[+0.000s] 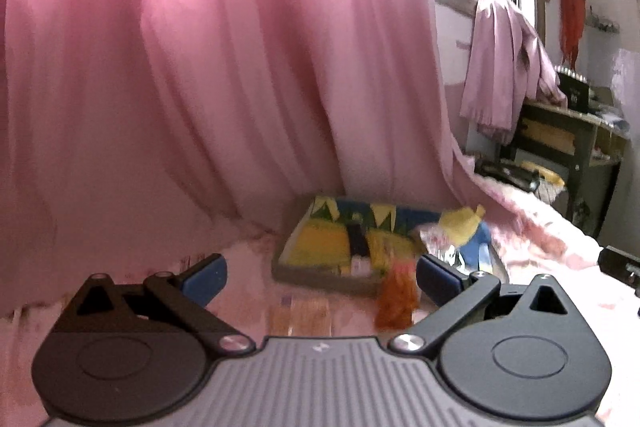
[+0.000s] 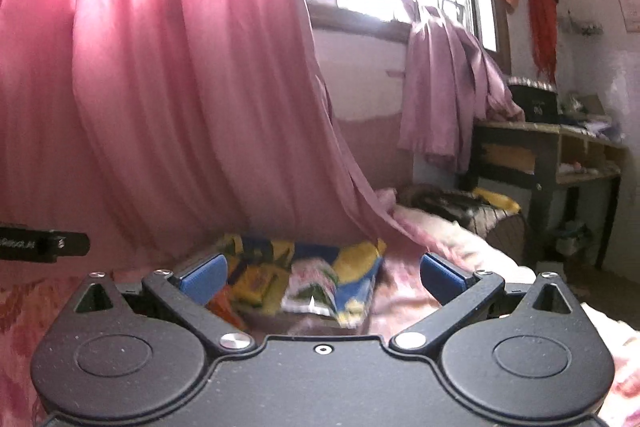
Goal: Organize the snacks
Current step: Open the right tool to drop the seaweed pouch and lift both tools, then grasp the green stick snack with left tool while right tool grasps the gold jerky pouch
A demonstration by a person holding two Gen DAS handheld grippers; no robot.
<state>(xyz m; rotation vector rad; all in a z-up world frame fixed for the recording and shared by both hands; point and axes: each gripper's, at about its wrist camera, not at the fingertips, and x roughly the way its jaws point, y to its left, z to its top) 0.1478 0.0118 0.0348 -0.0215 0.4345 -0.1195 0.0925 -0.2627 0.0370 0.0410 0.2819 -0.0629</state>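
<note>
Two hand-held tongs hover over a pink-covered bed (image 1: 532, 227) where snacks wait to be sorted: the left tongs (image 1: 322, 281) gape wide and empty, and the right tongs (image 2: 323, 279) stand equally wide, gripping nothing. In the left wrist view, a shallow tray (image 1: 320, 277) packed with yellow and blue packets lies ahead of the left tongs and slightly right of centre, its long axis running roughly crosswise; an orange snack packet (image 1: 396, 301) sits on the bed just in front of the tray, close beside the inner face of the right-hand finger, standing roughly upright along the line of the tongs. A flat tan packet (image 1: 300, 315) rests nearer still, almost dead centre between the fingers. The left tongs look the nearer to both loose packets (a judgement, given heavy blur). The right wrist view alone shows a crumpled white-and-green packet (image 2: 310, 289) and a blue-and-yellow bag (image 2: 358, 283) straight ahead between its fingers, and catches the orange packet only as a sliver by its left-hand finger. A pink curtain (image 1: 200, 67) hangs behind.
</note>
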